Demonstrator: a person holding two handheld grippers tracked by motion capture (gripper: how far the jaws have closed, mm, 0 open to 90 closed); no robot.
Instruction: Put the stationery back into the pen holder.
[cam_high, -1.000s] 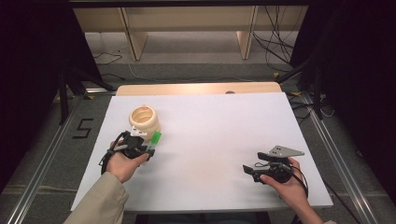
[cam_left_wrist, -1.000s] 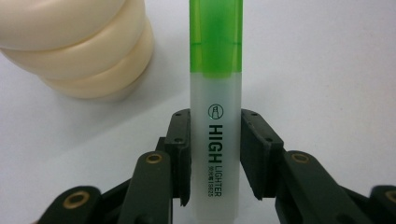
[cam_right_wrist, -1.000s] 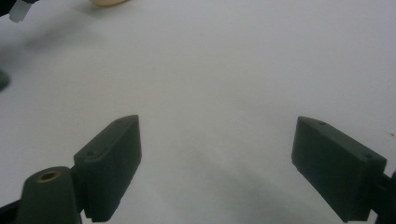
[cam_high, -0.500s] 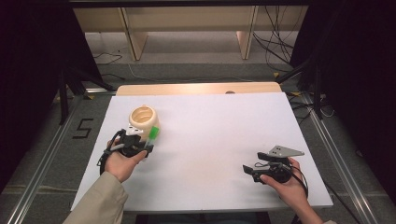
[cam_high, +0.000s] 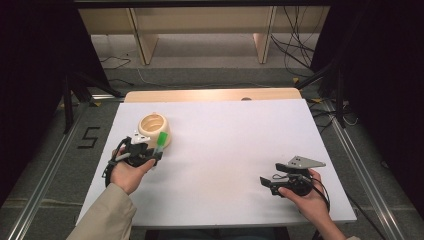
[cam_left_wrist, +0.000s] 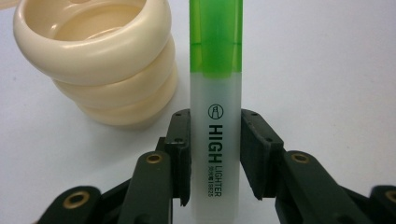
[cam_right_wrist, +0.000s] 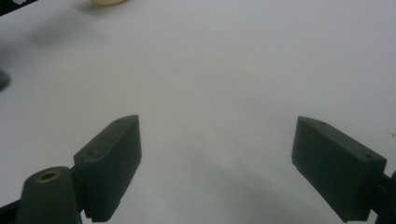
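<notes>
**Gripping a green highlighter beside a cream pot**

Reaching in from the lower left of the high view, the person's left hand (cam_high: 127, 172) holds the left gripper (cam_high: 150, 150) near the left side of the white table (cam_high: 225, 150), its jaws closed on a highlighter (cam_high: 161, 141) whose green end points up-frame. A beige sleeve (cam_high: 107, 217) covers that forearm. At the lower right of the same view, the right hand (cam_high: 305, 197) holds the right gripper (cam_high: 267, 181) low over the table, well apart from the left one, pointing toward the left of the frame.

The left gripper view adds what the high view cannot: both pads (cam_left_wrist: 180, 140) press the highlighter's frosted white barrel from either side, black lettering reading "HIGH LIGHTER" runs along it, and the translucent green cap rises to the top of the frame. A cream ringed pot (cam_left_wrist: 100, 65), made of three stacked bulging bands with an open mouth, stands at the upper left, just beside the highlighter; whether they touch cannot be told.

The right gripper view shows its own jaws spread wide with only bare white tabletop between them.
</notes>
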